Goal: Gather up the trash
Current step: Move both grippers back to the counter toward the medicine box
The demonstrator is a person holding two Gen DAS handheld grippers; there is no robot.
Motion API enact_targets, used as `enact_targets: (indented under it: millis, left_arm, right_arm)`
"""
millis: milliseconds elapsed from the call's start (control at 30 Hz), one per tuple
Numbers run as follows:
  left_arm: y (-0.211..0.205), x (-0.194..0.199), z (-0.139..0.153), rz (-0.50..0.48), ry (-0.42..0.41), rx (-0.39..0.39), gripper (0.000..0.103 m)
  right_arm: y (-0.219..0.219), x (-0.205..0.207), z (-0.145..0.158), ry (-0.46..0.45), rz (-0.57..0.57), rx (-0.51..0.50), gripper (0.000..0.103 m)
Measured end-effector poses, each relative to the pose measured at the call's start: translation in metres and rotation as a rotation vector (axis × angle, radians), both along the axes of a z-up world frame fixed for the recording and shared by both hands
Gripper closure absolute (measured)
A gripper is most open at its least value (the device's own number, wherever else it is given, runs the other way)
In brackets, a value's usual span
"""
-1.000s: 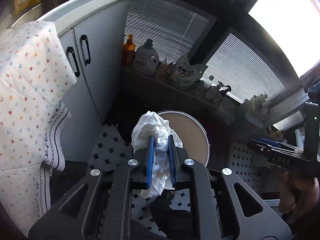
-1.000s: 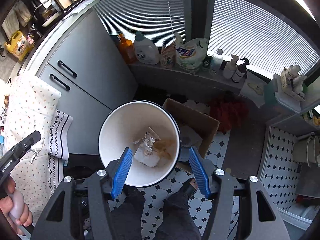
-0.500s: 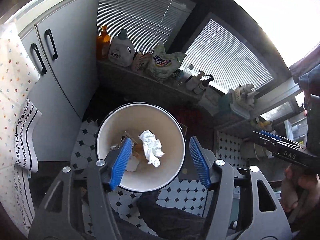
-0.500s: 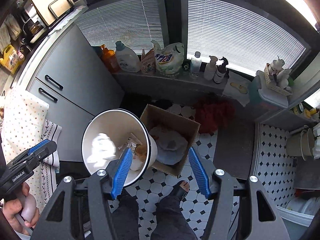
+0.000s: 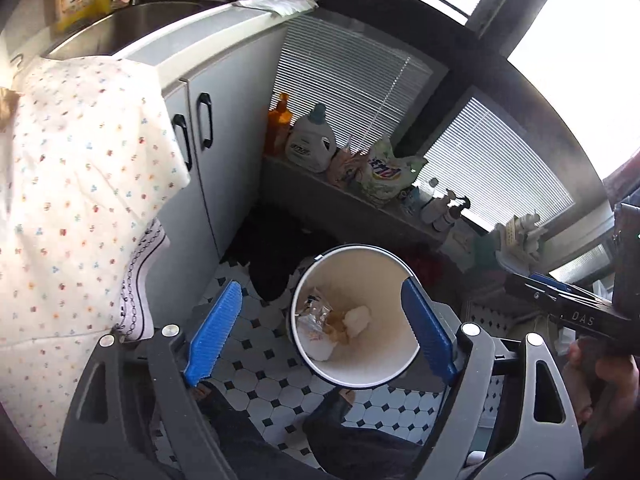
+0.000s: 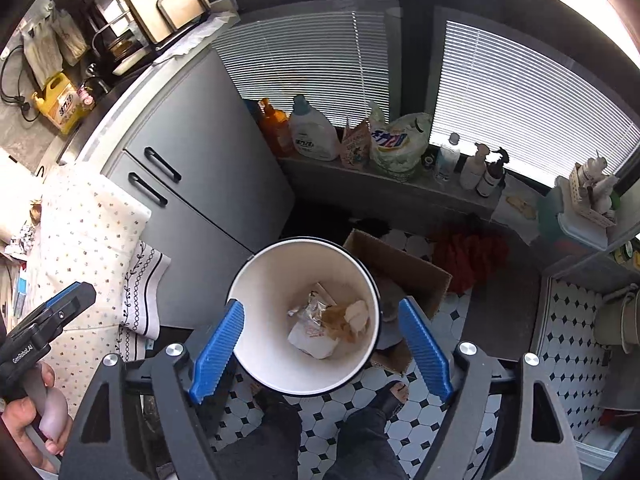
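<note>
Both grippers hang over the white waste bin, pointing steeply down at the checkered tile floor. The left gripper has just been spreading its blue jaws, and nothing sits between them now; they stand wide apart, the left one over bare tiles and the right one in front of the bin's far rim. The right gripper has likewise just been opening, its jaws bracketing the bin from above with only air in the gap.

The trash lies at the bottom of the bin, straight below and ahead of the right gripper: a crumpled white tissue, a bit of silvery foil wrapper and some brownish paper piled together. From the left gripper the same heap shows slightly toward its right jaw.

Just beyond the bin, ahead and to the right of the right gripper, an open cardboard box stands touching or nearly touching the bin's wall. Farther ahead a low ledge carries detergent bottles under the window blinds. To the left rises a grey cabinet, with a spotted cloth draped beside it. The person's feet and dark trousers appear beneath the right gripper.
</note>
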State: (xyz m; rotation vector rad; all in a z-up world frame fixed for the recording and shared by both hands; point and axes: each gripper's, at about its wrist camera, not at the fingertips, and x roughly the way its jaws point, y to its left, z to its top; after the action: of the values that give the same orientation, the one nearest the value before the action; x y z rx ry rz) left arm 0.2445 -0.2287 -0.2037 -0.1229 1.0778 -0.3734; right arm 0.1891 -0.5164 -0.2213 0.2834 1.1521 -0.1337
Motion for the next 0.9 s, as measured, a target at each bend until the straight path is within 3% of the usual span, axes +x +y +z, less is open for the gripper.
enact_targets:
  millis: [200, 333, 633, 900]
  left_arm:
    - [0.056, -0.002, 0.021, 0.110, -0.049, 0.026, 0.013]
    - [0.102, -0.005, 0.035, 0.201, -0.083, 0.032, 0.011]
    - [0.207, -0.015, 0.055, 0.389, -0.139, 0.036, 0.010]
    - [0.294, -0.029, 0.055, 0.509, -0.150, 0.031, 0.010]
  right_arm:
    - [0.051, 0.026, 0.015, -0.036, 0.099, 0.009, 0.017]
    - [0.089, 0.041, 0.028, -0.076, 0.166, 0.012, 0.009]
    - [0.177, 0.077, 0.050, -0.123, 0.311, 0.019, 0.008]
    - [0.266, 0.100, 0.055, -0.138, 0.429, 0.020, 0.008]
